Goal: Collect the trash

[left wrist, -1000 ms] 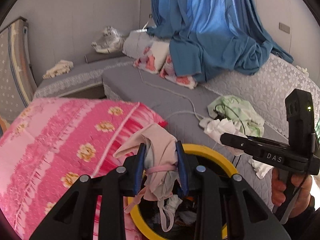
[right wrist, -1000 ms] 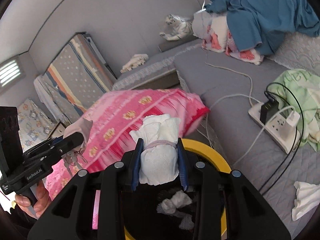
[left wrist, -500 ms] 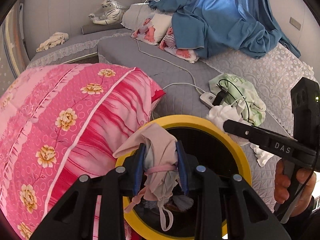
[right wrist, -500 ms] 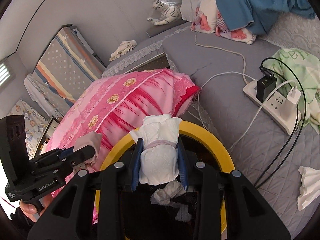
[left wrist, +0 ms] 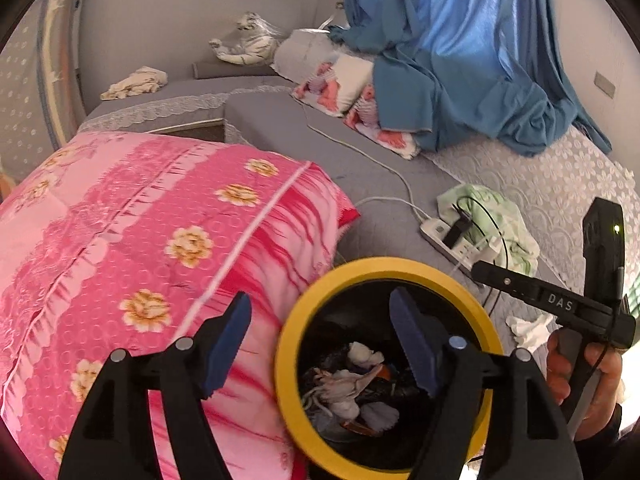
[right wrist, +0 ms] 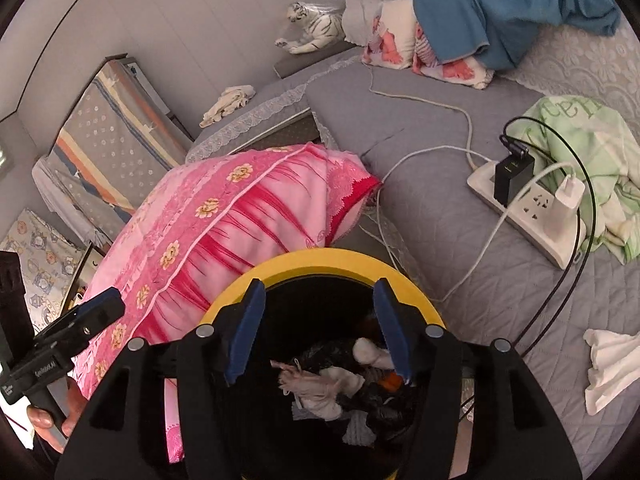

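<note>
Both grippers, left (left wrist: 320,340) & right (right wrist: 318,328), hang over the yellow-rimmed bin (right wrist: 332,260), jaws opening w/ nothing between them; next trash, a white tissue (right wrist: 612,364), lies on the bed right of the bin, nearer the right gripper.

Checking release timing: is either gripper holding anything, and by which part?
Nothing held. Left gripper and right gripper jaws are opening, empty, above the yellow-rimmed bin.

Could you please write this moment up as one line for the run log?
left claw: opening, empty | right claw: opening, empty | yellow-rimmed bin: holds trash | white tissue: on bed
</note>
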`<state>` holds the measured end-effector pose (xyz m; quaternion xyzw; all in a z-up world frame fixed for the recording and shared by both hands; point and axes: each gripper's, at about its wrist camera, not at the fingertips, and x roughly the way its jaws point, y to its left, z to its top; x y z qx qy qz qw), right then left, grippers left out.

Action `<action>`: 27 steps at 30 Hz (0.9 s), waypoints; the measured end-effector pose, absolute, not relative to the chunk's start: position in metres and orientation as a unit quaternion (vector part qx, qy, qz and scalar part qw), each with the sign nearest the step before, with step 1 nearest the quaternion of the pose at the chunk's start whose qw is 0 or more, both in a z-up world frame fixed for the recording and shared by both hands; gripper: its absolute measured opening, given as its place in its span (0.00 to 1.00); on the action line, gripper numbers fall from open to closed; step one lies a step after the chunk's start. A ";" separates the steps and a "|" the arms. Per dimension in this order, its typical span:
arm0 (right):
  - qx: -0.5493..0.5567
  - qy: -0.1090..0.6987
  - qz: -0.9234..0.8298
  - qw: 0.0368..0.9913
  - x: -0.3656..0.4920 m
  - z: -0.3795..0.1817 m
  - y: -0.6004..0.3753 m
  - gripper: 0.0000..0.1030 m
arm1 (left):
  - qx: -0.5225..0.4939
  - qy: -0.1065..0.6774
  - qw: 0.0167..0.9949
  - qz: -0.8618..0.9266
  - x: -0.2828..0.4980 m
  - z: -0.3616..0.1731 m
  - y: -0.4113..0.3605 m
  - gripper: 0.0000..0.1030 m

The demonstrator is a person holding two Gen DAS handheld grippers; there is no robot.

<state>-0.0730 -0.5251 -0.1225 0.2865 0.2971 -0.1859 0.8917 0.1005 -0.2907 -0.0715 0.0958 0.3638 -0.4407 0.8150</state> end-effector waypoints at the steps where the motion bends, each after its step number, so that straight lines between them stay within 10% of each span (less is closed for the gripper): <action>1: 0.284 0.298 -0.185 0.892 -0.071 -0.121 -0.524 0.52 | 0.091 0.362 0.818 -0.437 0.103 -0.070 -0.285 0.66; 18: 0.196 0.331 -0.017 0.923 0.033 -0.102 -0.393 0.58 | -0.002 0.330 0.906 -0.266 0.139 -0.056 -0.092 0.66; 27: 0.131 0.277 0.042 0.951 0.076 -0.062 -0.312 0.89 | -0.090 0.261 0.950 -0.148 0.125 -0.022 0.020 0.86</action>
